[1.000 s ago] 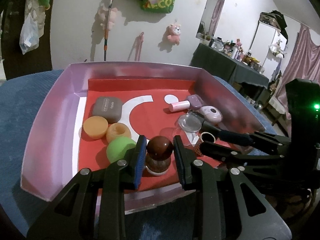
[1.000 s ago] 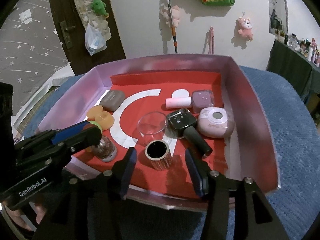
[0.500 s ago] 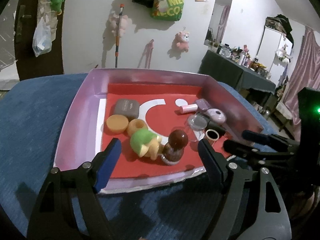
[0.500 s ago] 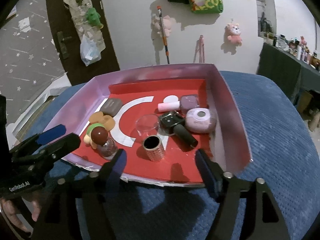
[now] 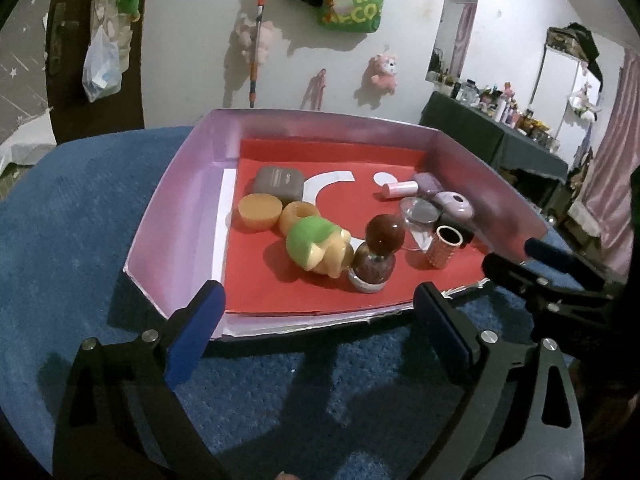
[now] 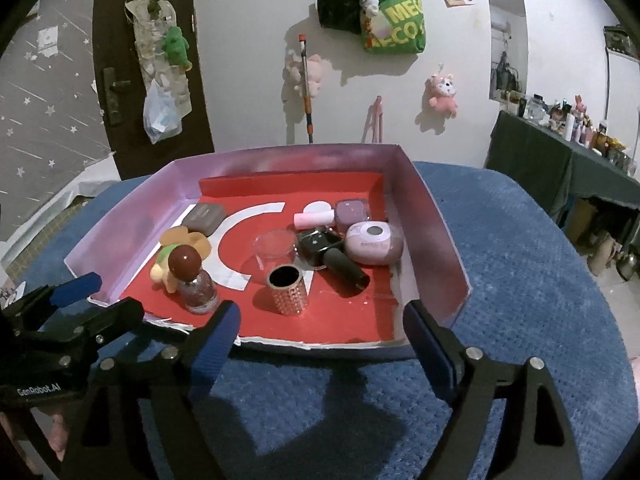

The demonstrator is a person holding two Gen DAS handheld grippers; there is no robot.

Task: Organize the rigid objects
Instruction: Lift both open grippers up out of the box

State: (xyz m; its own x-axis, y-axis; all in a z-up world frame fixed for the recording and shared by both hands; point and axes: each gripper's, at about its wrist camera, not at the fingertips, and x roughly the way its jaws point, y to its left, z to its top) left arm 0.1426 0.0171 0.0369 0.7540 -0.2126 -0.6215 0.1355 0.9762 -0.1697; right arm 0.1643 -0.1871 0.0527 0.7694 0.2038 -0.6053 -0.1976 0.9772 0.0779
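Both the left tongs and the right tongs had just been opening and stood released over blue cloth, nothing between their pads. Just beyond them lay the box; its near edge was low. Only the right view showed the black bottle behind the studded tube. The round-capped bottle stood upright inside.

A home bedroom: plush toys and bags hang on the wall.

Both the left gripper and the right gripper point toward twelve o'clock, jaws just spread wide, nothing between them.
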